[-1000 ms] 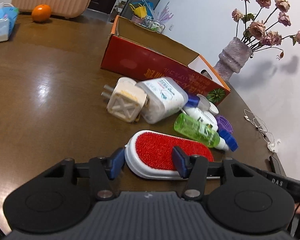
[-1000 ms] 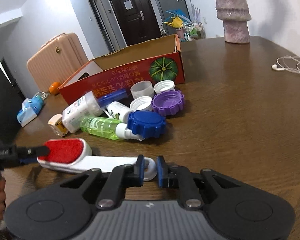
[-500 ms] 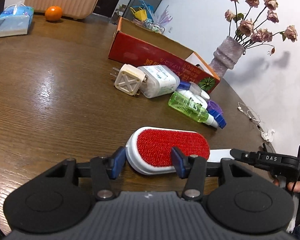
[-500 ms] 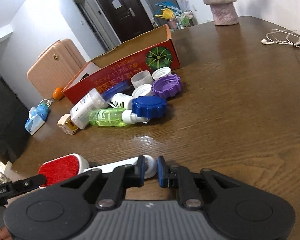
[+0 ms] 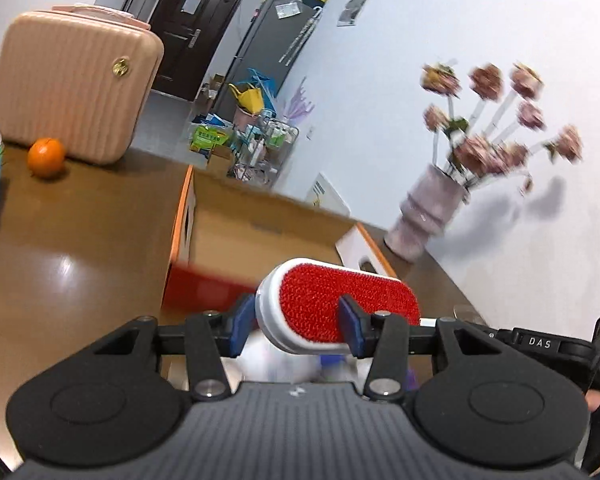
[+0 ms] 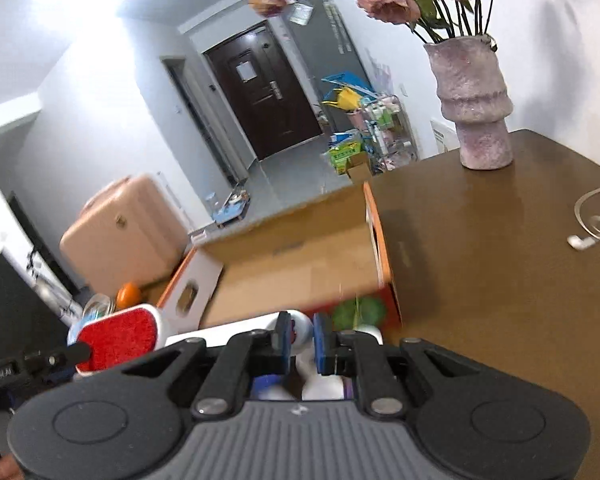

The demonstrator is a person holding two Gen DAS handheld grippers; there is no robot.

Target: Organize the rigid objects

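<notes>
Both grippers are now carrying the lint brush (image 5: 342, 304) up off the bench (image 5: 72, 232), where it was lying a second ago. Left gripper (image 5: 296, 322) fingers are pinching its red head; right gripper (image 6: 302, 338) fingers are clamping its white handle. Carrying appears to be the step; next, probably lowering the brush into the cardboard box (image 5: 260, 236) ahead. Blur and gripper bodies are hiding the bottles below.

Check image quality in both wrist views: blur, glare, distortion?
Left wrist: motion blur smears the flowers and cardboard box; the lint brush stays sharp; glare spot on the table. Right wrist: ceiling blown out upper left, box edges blurred, fisheye bends the walls.
</notes>
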